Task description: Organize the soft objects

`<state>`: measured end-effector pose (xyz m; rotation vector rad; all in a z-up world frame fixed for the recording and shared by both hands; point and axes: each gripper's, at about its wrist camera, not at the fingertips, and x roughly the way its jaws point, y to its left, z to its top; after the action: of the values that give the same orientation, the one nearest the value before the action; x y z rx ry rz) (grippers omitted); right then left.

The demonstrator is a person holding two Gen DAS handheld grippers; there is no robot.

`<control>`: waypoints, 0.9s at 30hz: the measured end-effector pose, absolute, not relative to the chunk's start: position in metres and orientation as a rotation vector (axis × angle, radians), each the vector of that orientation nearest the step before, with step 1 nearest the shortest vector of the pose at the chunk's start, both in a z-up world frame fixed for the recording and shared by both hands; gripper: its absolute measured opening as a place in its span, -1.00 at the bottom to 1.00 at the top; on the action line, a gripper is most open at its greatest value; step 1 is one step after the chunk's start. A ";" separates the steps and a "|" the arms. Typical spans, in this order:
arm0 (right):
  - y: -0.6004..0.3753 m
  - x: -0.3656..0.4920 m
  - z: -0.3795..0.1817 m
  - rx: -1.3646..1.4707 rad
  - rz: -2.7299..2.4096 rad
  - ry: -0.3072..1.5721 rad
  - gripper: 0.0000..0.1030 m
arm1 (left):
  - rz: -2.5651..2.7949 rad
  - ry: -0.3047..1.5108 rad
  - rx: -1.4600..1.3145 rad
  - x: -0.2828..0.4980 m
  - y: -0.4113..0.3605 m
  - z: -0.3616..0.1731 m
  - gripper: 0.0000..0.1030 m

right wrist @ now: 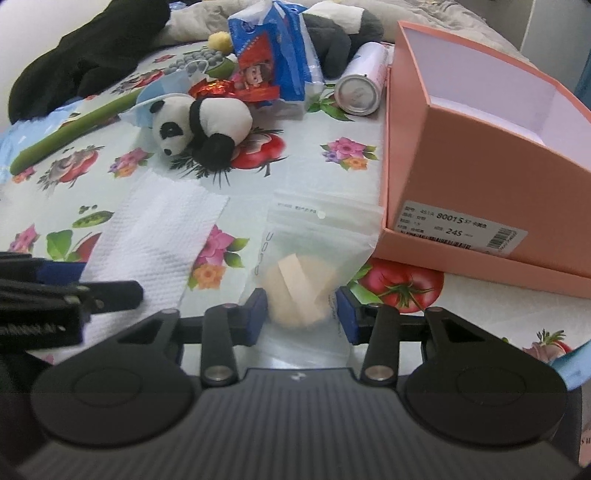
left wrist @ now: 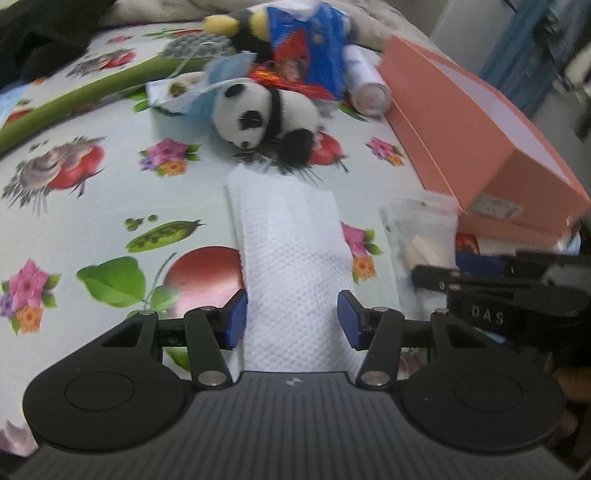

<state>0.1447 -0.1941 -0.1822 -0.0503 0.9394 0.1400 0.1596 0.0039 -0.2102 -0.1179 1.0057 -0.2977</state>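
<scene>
A folded white paper towel (left wrist: 291, 240) lies flat on the flowered tablecloth and runs between the blue pads of my left gripper (left wrist: 291, 317). The jaws straddle it and stand open. My right gripper (right wrist: 301, 317) has its pads against a clear zip bag (right wrist: 317, 236) holding a beige sponge puff (right wrist: 295, 288), which sits squeezed between them. A small panda plush (right wrist: 207, 122) lies on its side further back, also in the left wrist view as the panda (left wrist: 258, 114). The two grippers are side by side, left beside right.
An open pink shoebox (right wrist: 480, 177) stands on its lid at the right. Behind the panda lie a blue tissue pack (right wrist: 273, 55), a can (right wrist: 360, 88), a grey plush (right wrist: 340, 29), a blue face mask (right wrist: 162, 88), a green stalk (right wrist: 74, 129) and black cloth (right wrist: 85, 48).
</scene>
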 end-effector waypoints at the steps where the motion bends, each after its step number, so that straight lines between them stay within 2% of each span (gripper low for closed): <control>1: -0.195 0.145 -0.183 -0.051 0.152 0.939 -0.12 | -0.306 1.004 -0.096 0.160 0.001 -0.211 0.12; 5: -0.199 0.143 -0.187 -0.053 0.180 0.925 -0.12 | -0.287 0.982 -0.005 0.160 -0.012 -0.213 -0.01; 8: -0.202 0.140 -0.188 -0.062 0.201 0.922 -0.12 | -0.258 0.973 0.029 0.156 -0.020 -0.214 -0.28; 10: -0.204 0.138 -0.188 -0.061 0.214 0.923 -0.12 | -0.246 0.974 0.015 0.155 -0.023 -0.214 -0.69; 12: -0.206 0.137 -0.187 -0.058 0.219 0.924 -0.16 | -0.237 0.983 -0.037 0.155 -0.022 -0.214 -0.80; 13: -0.207 0.136 -0.186 -0.057 0.220 0.923 -0.27 | -0.228 0.982 -0.054 0.154 -0.021 -0.214 -0.82; 14: -0.207 0.135 -0.185 -0.053 0.220 0.919 -0.49 | -0.221 0.983 -0.066 0.154 -0.021 -0.213 -0.82; 27: -0.213 0.131 -0.171 0.002 0.237 0.893 -0.75 | -0.184 0.907 -0.171 0.133 -0.008 -0.181 -0.83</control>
<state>0.1309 -0.2131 -0.1705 0.0018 0.8930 0.2369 0.1329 -0.0081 -0.1806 -0.1713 0.9072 -0.1844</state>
